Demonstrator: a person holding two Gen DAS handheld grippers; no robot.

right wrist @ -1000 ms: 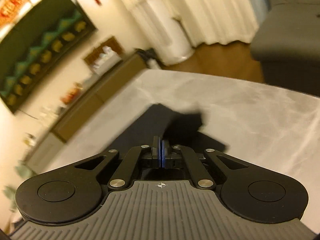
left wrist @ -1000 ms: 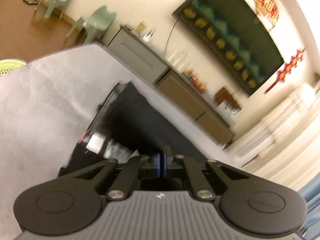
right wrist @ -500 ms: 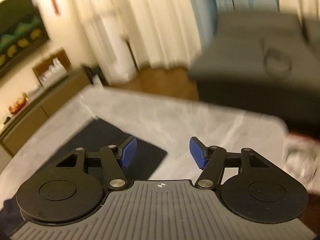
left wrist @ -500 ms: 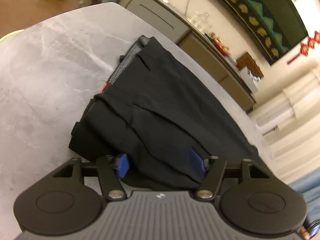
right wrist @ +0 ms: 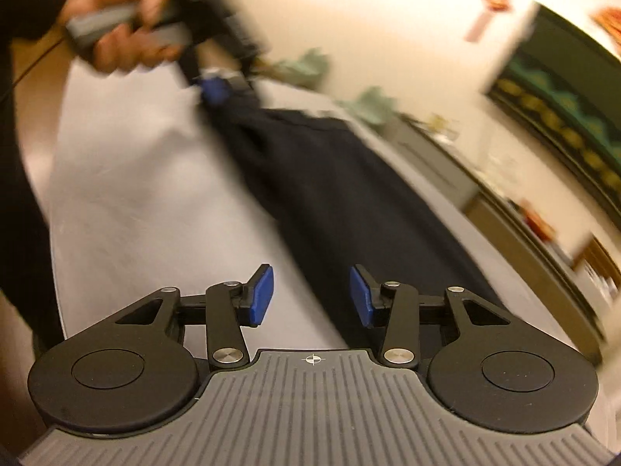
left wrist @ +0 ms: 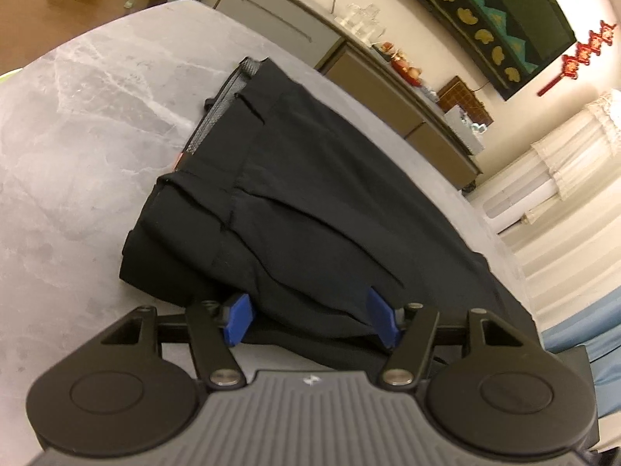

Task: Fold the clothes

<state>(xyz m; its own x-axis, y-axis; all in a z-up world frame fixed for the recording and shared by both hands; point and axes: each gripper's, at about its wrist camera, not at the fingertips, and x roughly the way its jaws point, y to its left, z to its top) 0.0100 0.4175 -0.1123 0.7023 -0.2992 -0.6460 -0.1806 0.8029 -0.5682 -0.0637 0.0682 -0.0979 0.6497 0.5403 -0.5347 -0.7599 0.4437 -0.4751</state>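
A pair of black trousers (left wrist: 318,202) is laid out long across the grey marbled worktop (left wrist: 77,124), its grey-lined waistband seen at the far end in the left wrist view, with a fold of cloth doubled over on the near side. The left gripper (left wrist: 308,318) is held low over the near edge of the fabric, jaws parted fairly wide, blue pads (left wrist: 237,318) set apart with dark cloth seen between them but not pinched. In the heavily blurred right wrist view, the right gripper (right wrist: 311,297) is poised over the other end of the garment, where cloth meets bare worktop; its jaws have just been closing, yet a clear gap is kept and nothing is gripped. Farther off in that view, the person's hand (right wrist: 116,35) is wrapped round the handle of the left gripper, right at the trousers' far edge. A long cabinet (left wrist: 388,77) is seen along the wall behind
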